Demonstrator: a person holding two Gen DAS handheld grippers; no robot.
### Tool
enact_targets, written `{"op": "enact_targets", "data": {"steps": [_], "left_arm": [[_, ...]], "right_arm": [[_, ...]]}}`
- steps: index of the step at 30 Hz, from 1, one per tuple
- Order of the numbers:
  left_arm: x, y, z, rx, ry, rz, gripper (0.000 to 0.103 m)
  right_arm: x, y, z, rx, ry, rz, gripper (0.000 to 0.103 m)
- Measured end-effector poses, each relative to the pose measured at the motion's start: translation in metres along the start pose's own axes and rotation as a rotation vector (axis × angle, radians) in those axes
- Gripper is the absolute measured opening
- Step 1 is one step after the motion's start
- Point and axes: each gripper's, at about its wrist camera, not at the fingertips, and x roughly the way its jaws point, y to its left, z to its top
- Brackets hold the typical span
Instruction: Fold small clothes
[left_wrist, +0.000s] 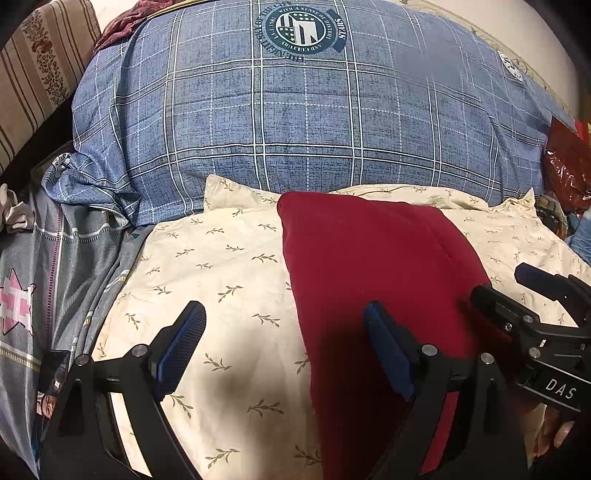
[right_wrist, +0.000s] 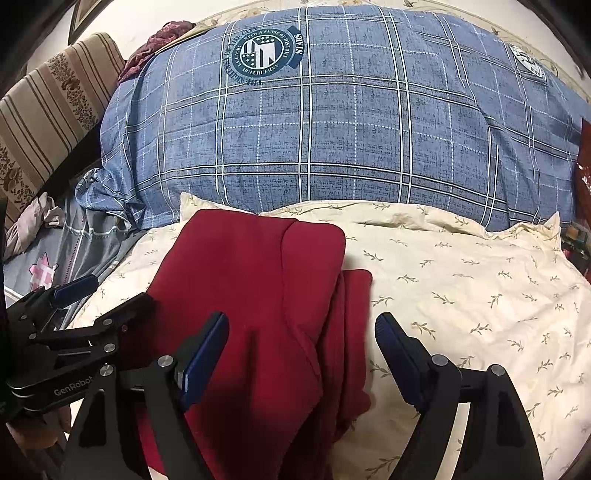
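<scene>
Two hand-held grippers hover side by side over a bed, both tilted downward, both with jaws spread wide and nothing between the pads.

The left gripper (left_wrist: 284, 332) sits over the cream sheet (left_wrist: 221, 266) at the left border of a dark red garment (left_wrist: 369, 258). Its right finger is over the red cloth; its left finger is over bare sheet. The right gripper (right_wrist: 301, 343) straddles the garment's opposite border, its left finger over red cloth and its right finger over the cream sheet.

The red garment lies directly ahead of and partly beneath both grippers, between them. It is already doubled over into a long strip whose long axis runs away from the grippers toward the big blue checked quilt (right_wrist: 332, 140) heaped behind. In the right wrist view a narrower layer sticks out along the right side, just ahead of the right gripper.

Neither hand is clearly nearer; each has one long side of the strip. The near end is likely hidden under the grippers, so how far it reaches toward the person cannot be told. A next fold would probably bring one end lengthwise over the other.
</scene>
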Motion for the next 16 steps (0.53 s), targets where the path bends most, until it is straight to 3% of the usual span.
{"op": "enact_targets", "data": {"steps": [16], "left_arm": [[-0.0007,-0.0004,0.0009,0.001,-0.004,-0.015,0.088]], "right_arm": [[0.0032,0.0024,-0.0012,-0.004,0.009,0.003,0.083]]}}
